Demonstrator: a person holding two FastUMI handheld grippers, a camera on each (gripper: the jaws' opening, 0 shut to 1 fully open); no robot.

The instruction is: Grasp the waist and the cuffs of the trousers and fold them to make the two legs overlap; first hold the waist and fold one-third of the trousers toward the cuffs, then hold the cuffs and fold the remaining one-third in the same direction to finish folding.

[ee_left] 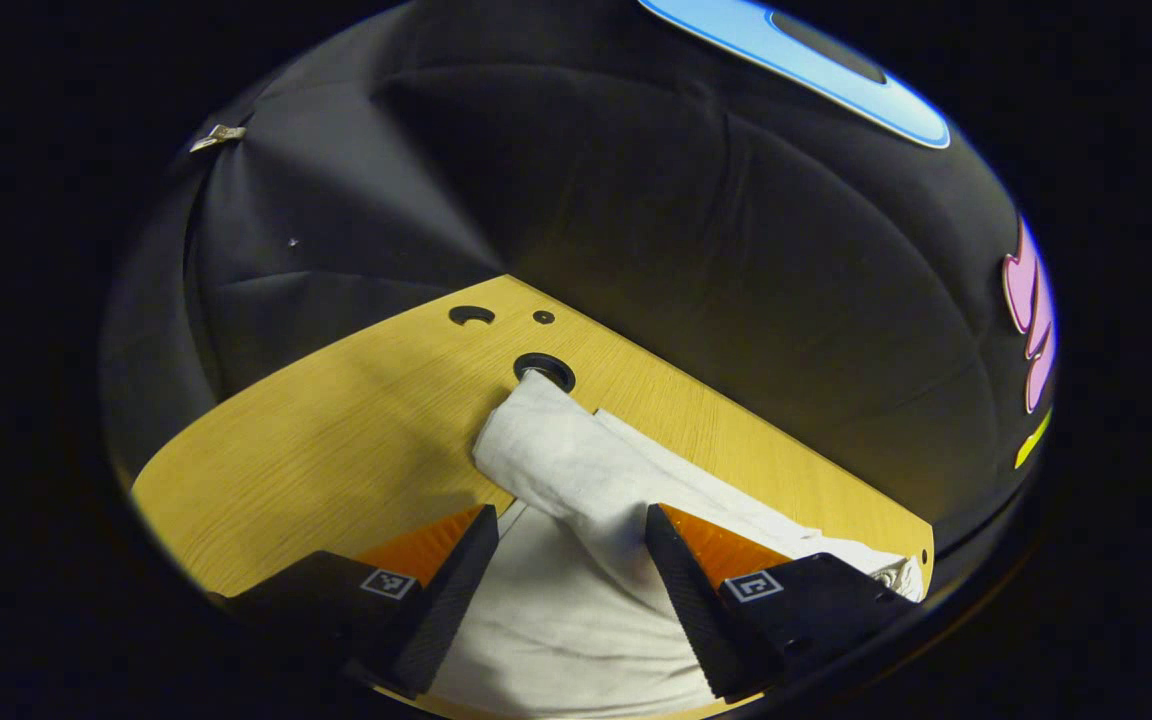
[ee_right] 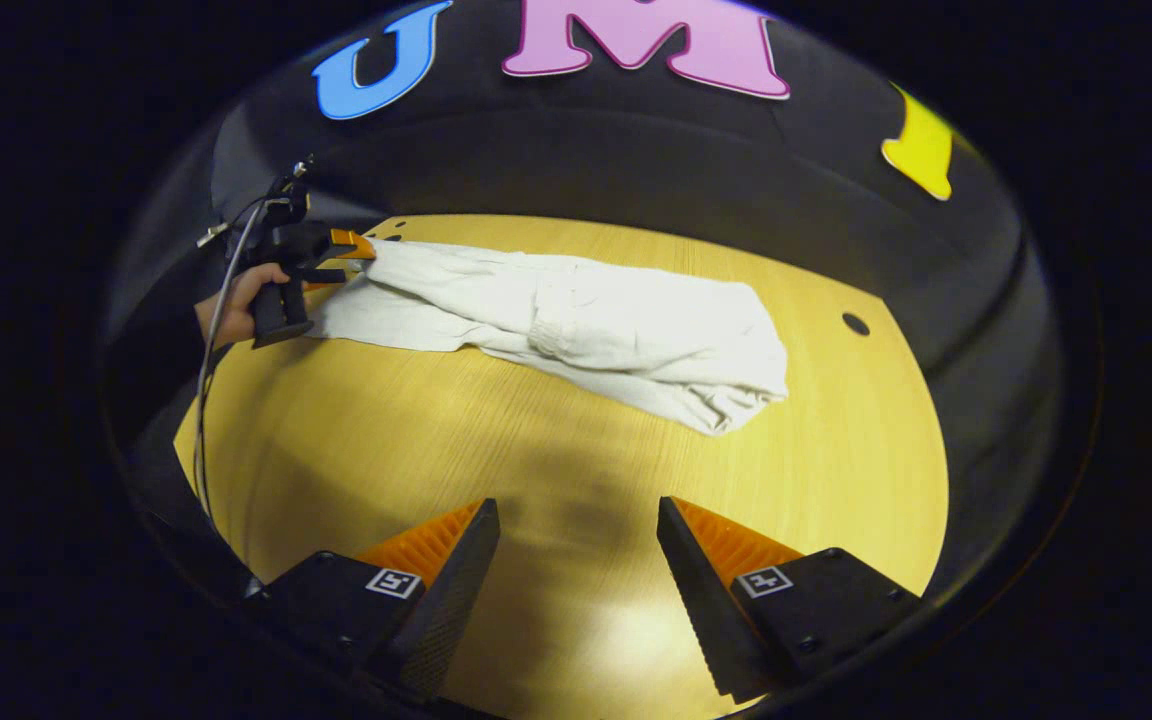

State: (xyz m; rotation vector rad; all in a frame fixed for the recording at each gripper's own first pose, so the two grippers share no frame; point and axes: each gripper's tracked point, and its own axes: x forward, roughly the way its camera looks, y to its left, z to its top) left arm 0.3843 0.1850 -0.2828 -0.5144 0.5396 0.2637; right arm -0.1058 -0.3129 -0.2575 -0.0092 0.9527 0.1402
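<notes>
White trousers (ee_right: 586, 310) lie stretched across the far half of the wooden table (ee_right: 536, 450). The bunched, wider end is on the right and the narrow leg end on the left. In the left gripper view the upper leg (ee_left: 556, 440) lies slanted over the lower one. My left gripper (ee_left: 568, 512) is open, with the leg fabric between its fingers. A hand (ee_right: 236, 300) holds that left gripper (ee_right: 356, 250) at the trousers' narrow end. My right gripper (ee_right: 576, 502) is open above bare table, well short of the trousers.
Round cable holes (ee_left: 544, 370) pierce the table near the leg end, with a smaller one (ee_right: 855, 323) to the right of the bunched end. The booth's black cloth wall (ee_left: 636, 200) stands close behind the table's far edge. A cable (ee_right: 211, 330) trails from the left gripper.
</notes>
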